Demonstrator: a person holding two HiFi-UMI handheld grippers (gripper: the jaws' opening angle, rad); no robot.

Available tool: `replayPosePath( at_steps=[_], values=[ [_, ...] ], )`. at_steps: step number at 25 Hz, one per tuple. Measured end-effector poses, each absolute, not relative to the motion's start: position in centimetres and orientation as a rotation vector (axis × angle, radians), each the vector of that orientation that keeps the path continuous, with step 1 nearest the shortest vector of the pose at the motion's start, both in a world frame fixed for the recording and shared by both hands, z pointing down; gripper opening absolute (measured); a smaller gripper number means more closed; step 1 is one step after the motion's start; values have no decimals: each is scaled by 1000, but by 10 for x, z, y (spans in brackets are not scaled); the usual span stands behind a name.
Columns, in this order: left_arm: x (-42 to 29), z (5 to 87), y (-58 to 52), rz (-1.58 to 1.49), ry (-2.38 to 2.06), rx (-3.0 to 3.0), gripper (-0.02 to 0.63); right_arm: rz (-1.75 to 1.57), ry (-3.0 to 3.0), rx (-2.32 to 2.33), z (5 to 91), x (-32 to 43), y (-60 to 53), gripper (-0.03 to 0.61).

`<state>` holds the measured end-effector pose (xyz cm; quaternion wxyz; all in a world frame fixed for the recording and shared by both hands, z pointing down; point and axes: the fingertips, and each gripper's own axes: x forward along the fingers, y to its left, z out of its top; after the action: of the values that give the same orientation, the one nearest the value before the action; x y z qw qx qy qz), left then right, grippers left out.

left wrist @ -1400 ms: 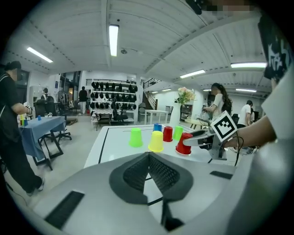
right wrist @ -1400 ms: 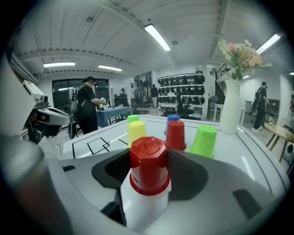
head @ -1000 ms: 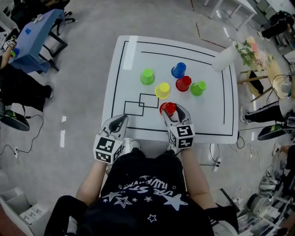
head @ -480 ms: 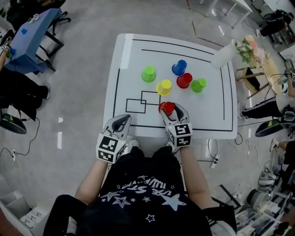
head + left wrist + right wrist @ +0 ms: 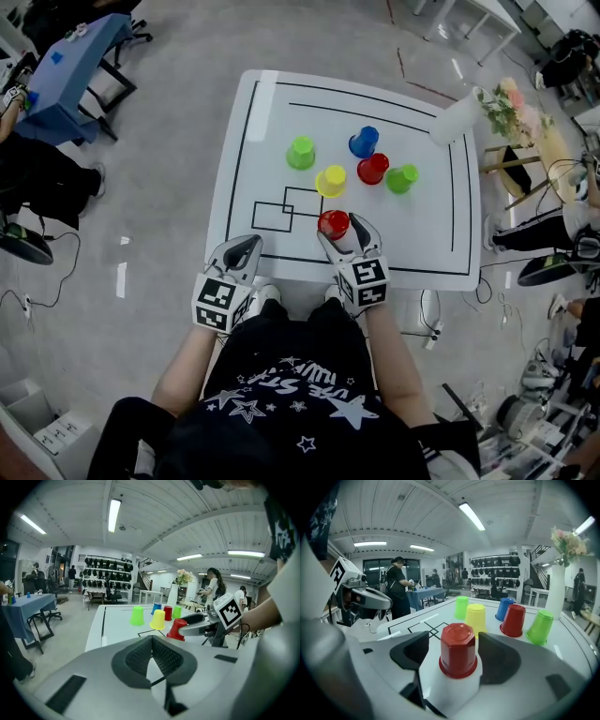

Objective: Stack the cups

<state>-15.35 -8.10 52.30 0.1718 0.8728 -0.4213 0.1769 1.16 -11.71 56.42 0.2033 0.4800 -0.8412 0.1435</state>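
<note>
As the near red cup (image 5: pixel 333 223) stands steady, I let go.
Right hand-held gripper (image 5: pixel 344 232) just spread around it; left hand-held gripper (image 5: pixel 242 251) pressed together.

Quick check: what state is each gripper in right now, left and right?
Left gripper: shut, empty.
Right gripper: open, jaws have just been opening; the red cup stands between them, pads clear of it.

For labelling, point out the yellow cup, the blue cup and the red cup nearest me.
yellow cup (image 5: pixel 330 180), head view, upturned base
blue cup (image 5: pixel 364 142), head view, upturned base
nearest red cup (image 5: pixel 458 656), right gripper view, side wall
</note>
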Motion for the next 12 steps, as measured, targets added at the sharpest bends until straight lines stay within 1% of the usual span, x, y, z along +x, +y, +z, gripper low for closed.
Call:
replayPosePath(
  at_steps=[4,12],
  values=[
    [-149,522,-85,491,-1223,2450,11,394,-2411,1340,541,17,-120,323],
    [-137,511,-95,464,-1302,2429,11,403,-2500,1371,505,37,-158,319]
  ],
)
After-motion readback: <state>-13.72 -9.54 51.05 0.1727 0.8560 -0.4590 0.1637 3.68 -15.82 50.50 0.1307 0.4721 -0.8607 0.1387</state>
